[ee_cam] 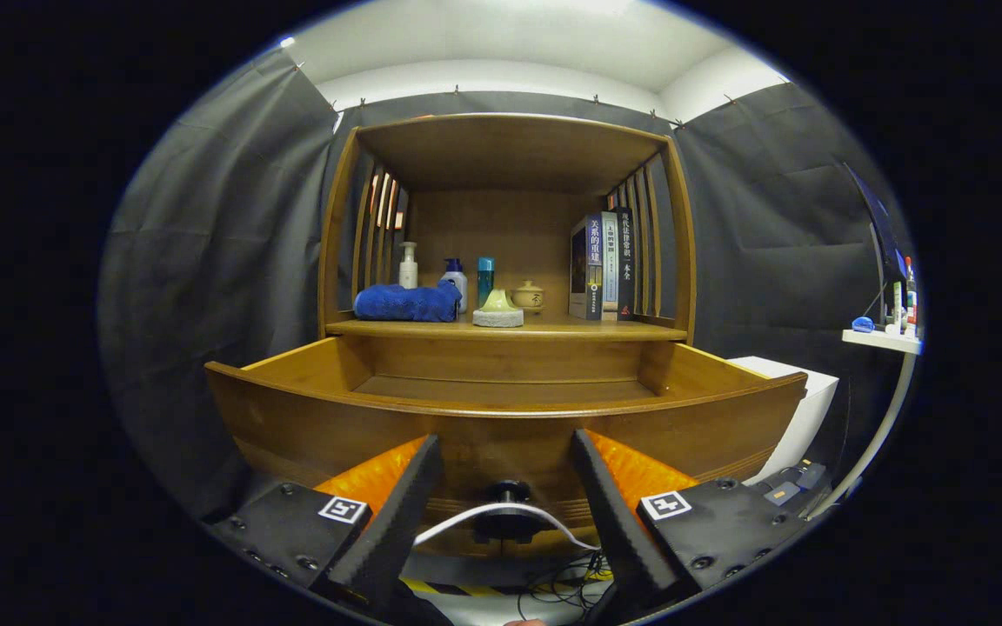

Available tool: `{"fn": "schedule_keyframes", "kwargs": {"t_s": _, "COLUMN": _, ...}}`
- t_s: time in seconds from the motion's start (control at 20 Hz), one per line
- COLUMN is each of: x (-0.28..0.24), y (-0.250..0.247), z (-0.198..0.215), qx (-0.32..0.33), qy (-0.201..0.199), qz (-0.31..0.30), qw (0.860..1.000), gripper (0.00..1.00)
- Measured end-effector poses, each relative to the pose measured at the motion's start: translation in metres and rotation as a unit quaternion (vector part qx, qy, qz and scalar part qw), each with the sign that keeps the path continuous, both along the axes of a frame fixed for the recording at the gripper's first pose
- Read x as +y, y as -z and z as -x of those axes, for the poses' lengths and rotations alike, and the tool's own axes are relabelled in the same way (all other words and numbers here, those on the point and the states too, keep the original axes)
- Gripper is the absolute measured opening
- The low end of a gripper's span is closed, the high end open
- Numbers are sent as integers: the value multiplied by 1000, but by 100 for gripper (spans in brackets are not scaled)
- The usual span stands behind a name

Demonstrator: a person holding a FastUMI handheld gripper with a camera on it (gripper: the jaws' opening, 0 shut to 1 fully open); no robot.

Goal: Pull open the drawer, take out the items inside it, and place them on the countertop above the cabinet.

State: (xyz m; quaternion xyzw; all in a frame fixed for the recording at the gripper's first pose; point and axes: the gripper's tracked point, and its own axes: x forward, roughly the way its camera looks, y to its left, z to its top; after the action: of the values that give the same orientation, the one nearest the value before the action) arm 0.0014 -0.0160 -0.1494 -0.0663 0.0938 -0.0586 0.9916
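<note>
Gripper (508, 474) fingers spread wide, nothing held between them. Dark round knob (508, 492) of the drawer sits in the gap between the fingertips, low on the drawer front, untouched by either finger as far as I can tell. A white cable (501, 513) arcs across in front of the knob (rig wiring, not a task thing).

Drawer (501, 417) is pulled out toward the gripper, wooden, front panel just beyond the fingers. What shows of its floor at the back looks bare; the near part is hidden behind the front panel, so can't say if anything is left inside.

Above it, countertop (553, 329) of the cabinet carries a folded blue towel (405, 303), a pump bottle (409, 266), a second bottle with dark cap (456, 283), a teal can (485, 280), a pale green cone-shaped piece on a round base (498, 309), a small lidded pot (527, 296), and upright books (605, 265) at the right.

Handling guess: the towel is soft and light, pinch a fold anywhere. Bottles are rigid, smooth, likely slippery; take them at the body mid-height. The pot and cone piece look ceramic (fragile), grip gently and low on the body. Drawer is stiff wood, the knob being the only sensible hold.

Judgement: task looks late or finished.
</note>
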Motion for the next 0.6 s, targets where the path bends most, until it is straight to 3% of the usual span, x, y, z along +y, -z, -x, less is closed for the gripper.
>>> {"fn": "schedule_keyframes", "kwargs": {"t_s": 0.6, "x": -6, "y": -2, "z": -25, "qx": 3, "qy": -9, "qz": -24, "qw": 1000, "gripper": 98}}
